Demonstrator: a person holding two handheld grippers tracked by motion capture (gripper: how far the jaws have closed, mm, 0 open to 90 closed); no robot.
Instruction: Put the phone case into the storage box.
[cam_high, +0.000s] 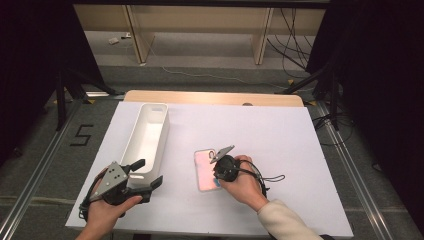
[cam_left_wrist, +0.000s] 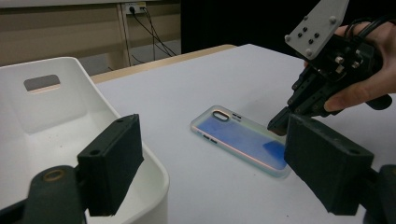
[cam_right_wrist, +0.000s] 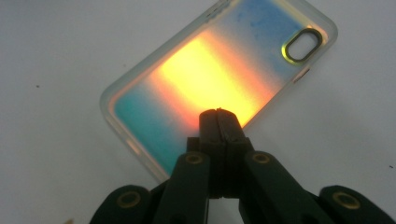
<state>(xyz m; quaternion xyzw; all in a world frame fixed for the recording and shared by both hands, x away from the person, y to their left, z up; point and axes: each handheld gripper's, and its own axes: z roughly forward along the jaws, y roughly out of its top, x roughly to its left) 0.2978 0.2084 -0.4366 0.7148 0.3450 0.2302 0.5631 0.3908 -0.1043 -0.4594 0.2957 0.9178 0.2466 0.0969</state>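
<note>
On the white table, just beside the long white bin, lies our iridescent phone case, flat and face down. Our right gripper hovers over its long edge with jaws pressed together and nothing between them. Our left gripper waits, jaws apart, astride the bin's near rim. To lift the case cleanly, we should spread the right jaws, straddle the thin edge squarely, and pinch gently so it cannot skid.

Phone case on table, right of bin.
</note>
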